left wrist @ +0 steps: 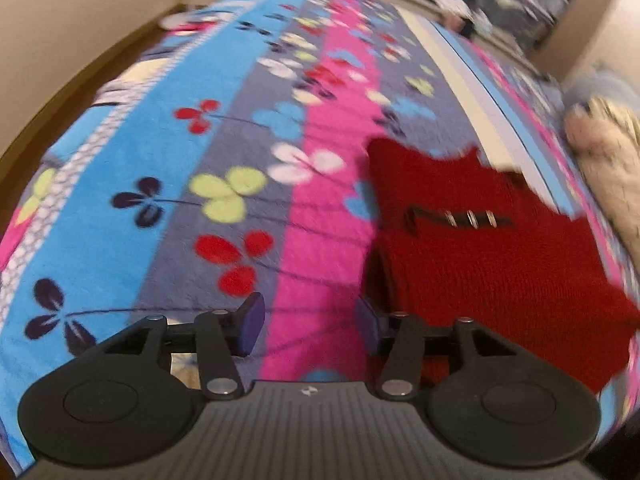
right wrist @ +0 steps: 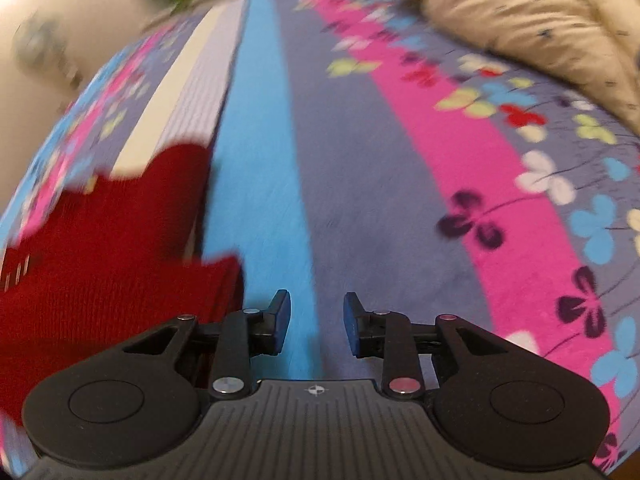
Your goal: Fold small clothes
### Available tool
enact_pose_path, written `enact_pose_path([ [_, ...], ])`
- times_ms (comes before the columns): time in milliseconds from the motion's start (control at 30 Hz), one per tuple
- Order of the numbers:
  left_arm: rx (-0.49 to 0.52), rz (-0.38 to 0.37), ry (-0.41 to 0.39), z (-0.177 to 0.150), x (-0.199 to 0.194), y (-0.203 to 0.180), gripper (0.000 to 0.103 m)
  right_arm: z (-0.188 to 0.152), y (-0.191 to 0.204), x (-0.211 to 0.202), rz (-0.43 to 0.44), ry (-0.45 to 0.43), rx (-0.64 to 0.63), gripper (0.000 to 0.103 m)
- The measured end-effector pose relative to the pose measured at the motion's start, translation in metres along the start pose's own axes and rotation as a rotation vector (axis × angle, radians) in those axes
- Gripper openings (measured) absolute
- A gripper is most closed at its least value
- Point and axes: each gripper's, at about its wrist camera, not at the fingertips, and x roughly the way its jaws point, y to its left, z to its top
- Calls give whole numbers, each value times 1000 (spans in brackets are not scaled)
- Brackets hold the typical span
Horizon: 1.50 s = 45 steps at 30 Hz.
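I see both grippers, left (left wrist: 310,326) and right (right wrist: 317,322), jaws apart, flanking the red sweater (left wrist: 480,248); its label is unreadable.

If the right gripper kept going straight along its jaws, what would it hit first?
Most likely the bare blanket: the open right gripper points along its blue and grey stripes. The red knit garment lies left of that line, and the beige bedding far right. Depth is unclear.
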Motion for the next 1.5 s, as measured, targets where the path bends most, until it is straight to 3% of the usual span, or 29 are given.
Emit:
enact_pose_path([
  [167, 107, -19, 20, -6, 6, -24, 56, -16, 23, 10, 40, 95, -190, 30],
  [300, 131, -92, 47, -3, 14, -31, 56, -16, 36, 8, 66, 80, -244, 30],
  [500, 189, -90, -11, 12, 20, -43, 56, -2, 37, 5, 70, 8, -224, 30],
  [767, 142, -110, -80, 33, 24, -51, 56, 19, 41, 2, 126, -112, -167, 30],
  [1267, 81, -57, -91, 50, 44, -49, 56, 38, 61, 36, 74, -100, -132, 37],
  [1367, 63, -61, -91, 51, 43, -46, 56, 39, 60, 39, 52, -90, -121, 43],
  [1500, 96, -73, -86, 49, 43, -51, 57, 40, 55, 38, 62, -88, -86, 45],
])
